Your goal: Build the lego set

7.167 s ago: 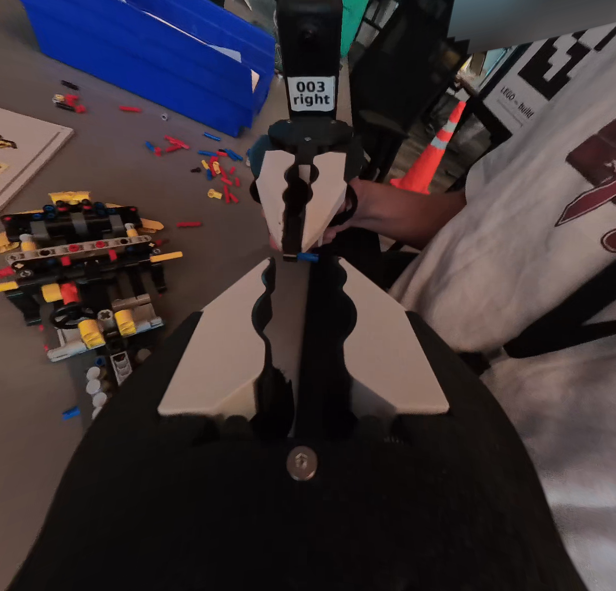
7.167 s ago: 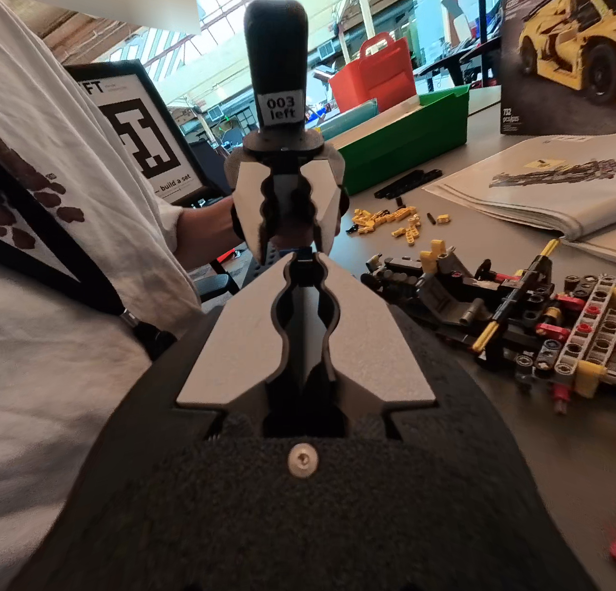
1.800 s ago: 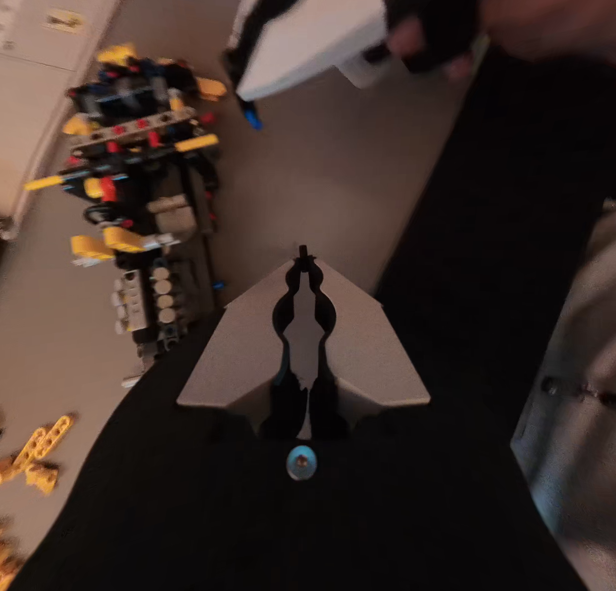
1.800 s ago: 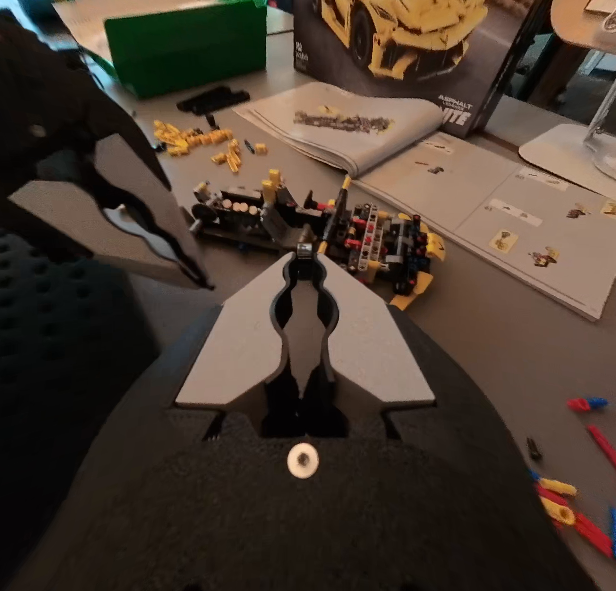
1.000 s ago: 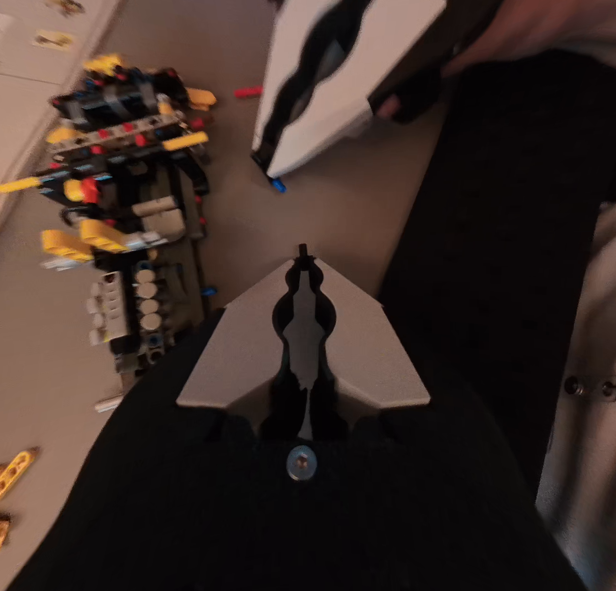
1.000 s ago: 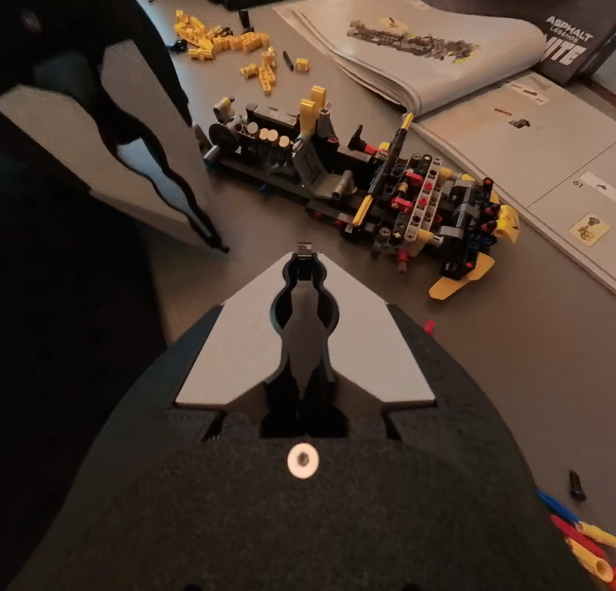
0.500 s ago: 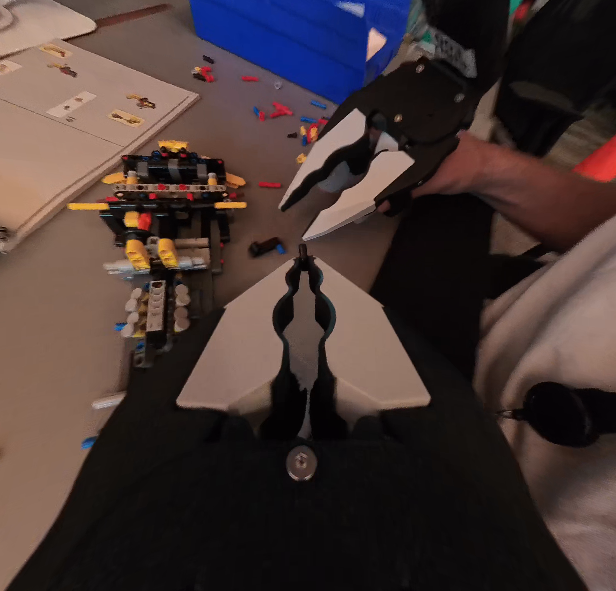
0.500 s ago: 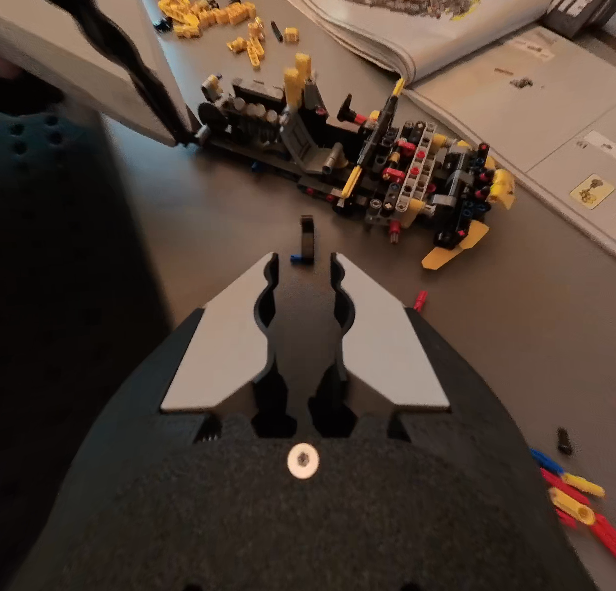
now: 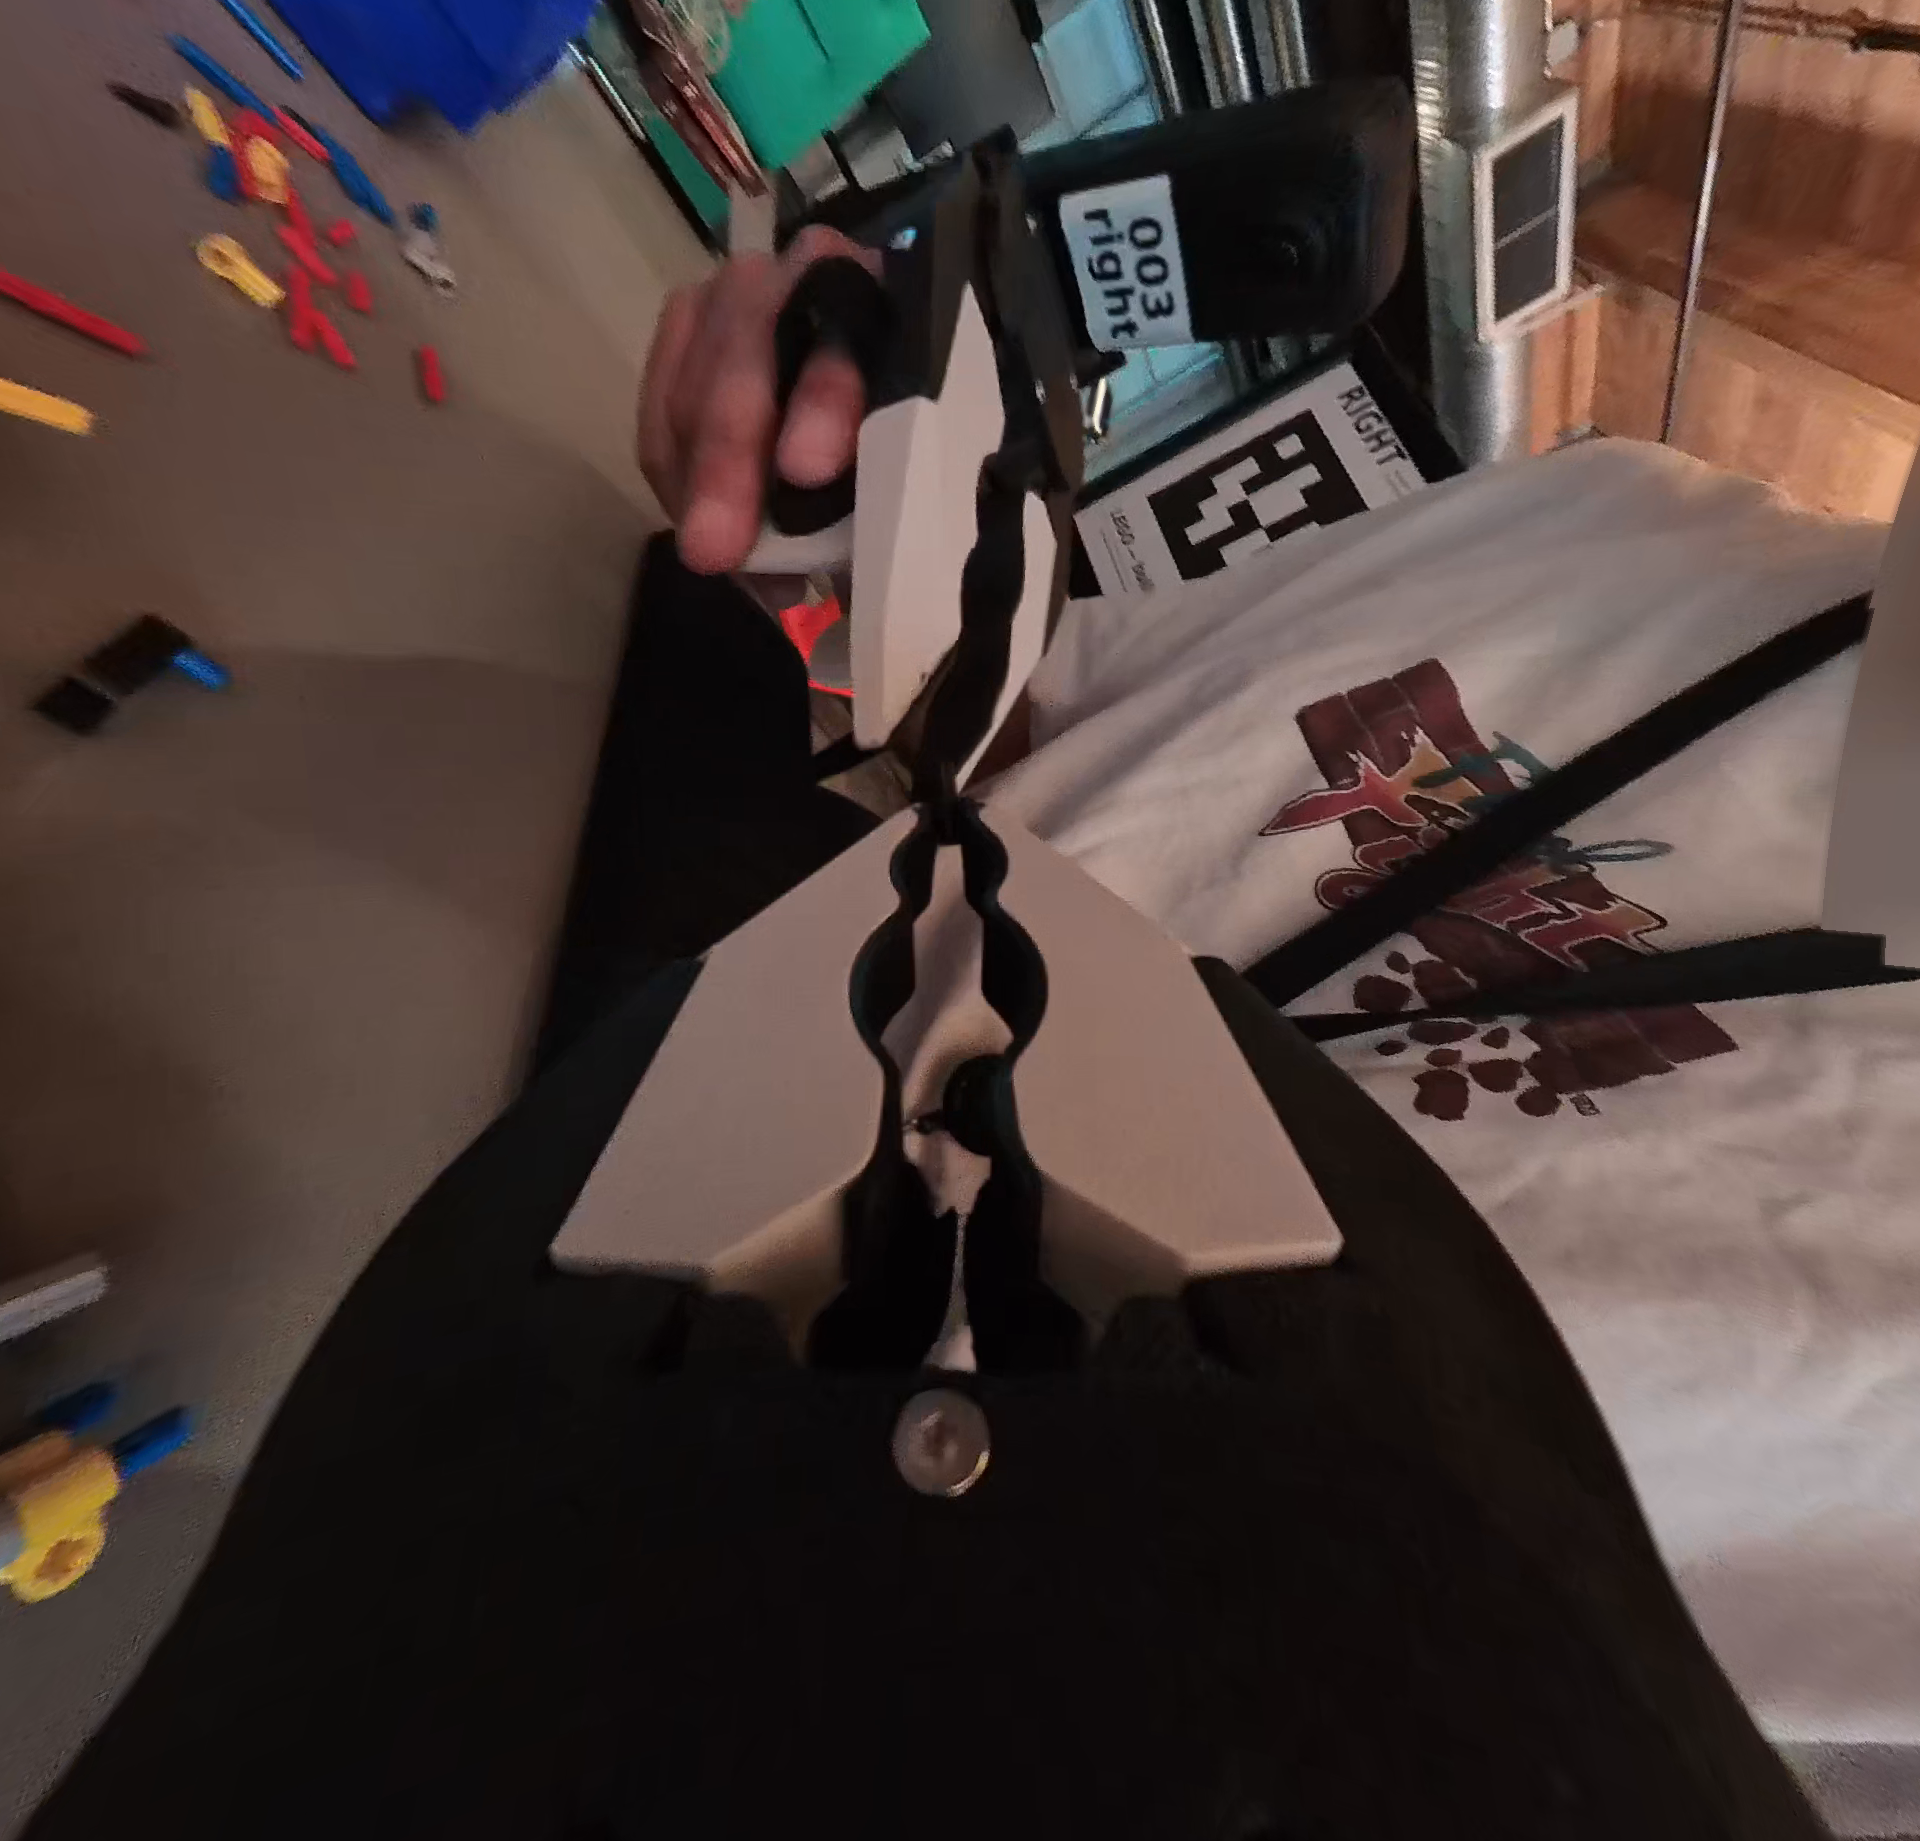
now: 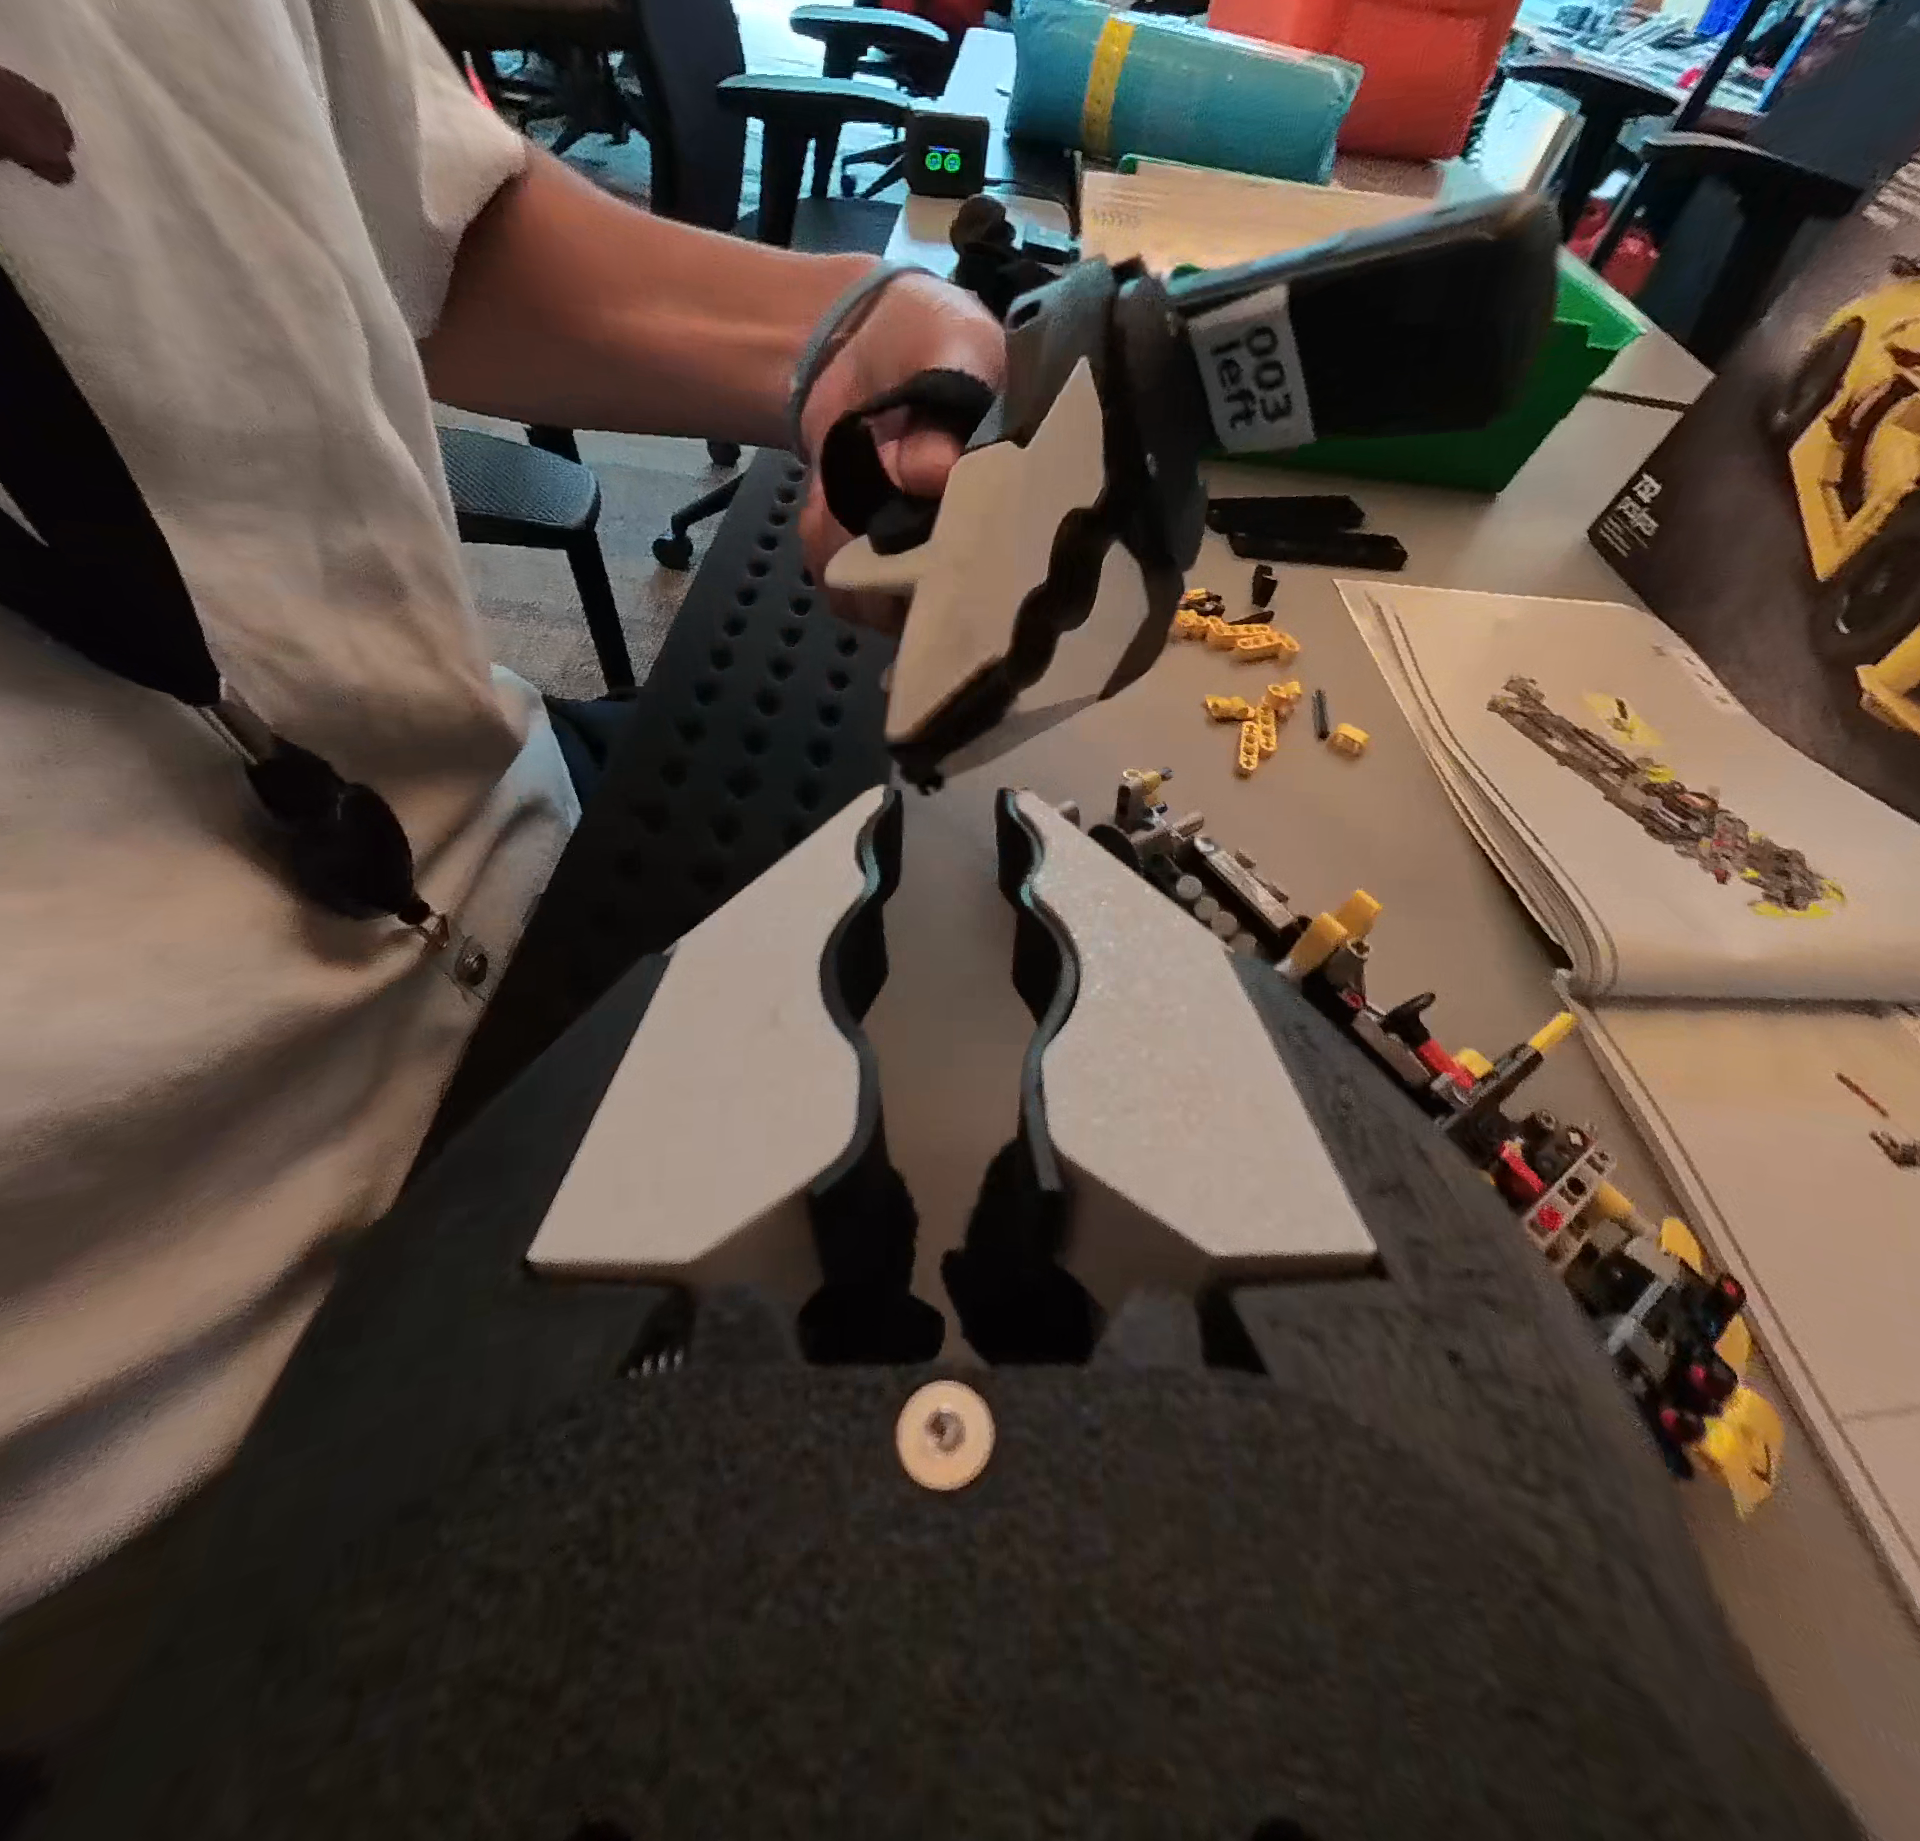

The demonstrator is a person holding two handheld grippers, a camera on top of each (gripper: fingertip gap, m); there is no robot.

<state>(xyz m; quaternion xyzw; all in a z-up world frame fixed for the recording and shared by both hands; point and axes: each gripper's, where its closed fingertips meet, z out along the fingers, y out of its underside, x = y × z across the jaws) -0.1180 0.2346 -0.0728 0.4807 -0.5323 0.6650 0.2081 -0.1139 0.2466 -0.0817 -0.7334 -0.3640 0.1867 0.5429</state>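
Two hand-held grippers meet tip to tip above the surface, mid lego build.

My left hand-held gripper (image 9: 948, 823) pinches a tiny black pin; my right hand-held gripper (image 10: 940, 804) is spread and empty. The half-built car (image 10: 1455, 1085) lies beside it. Next, I likely take the pin precisely.

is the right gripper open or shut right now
Open. In the right wrist view the right gripper shows a clear gap between its two fingers, with bare table visible through it and nothing held.
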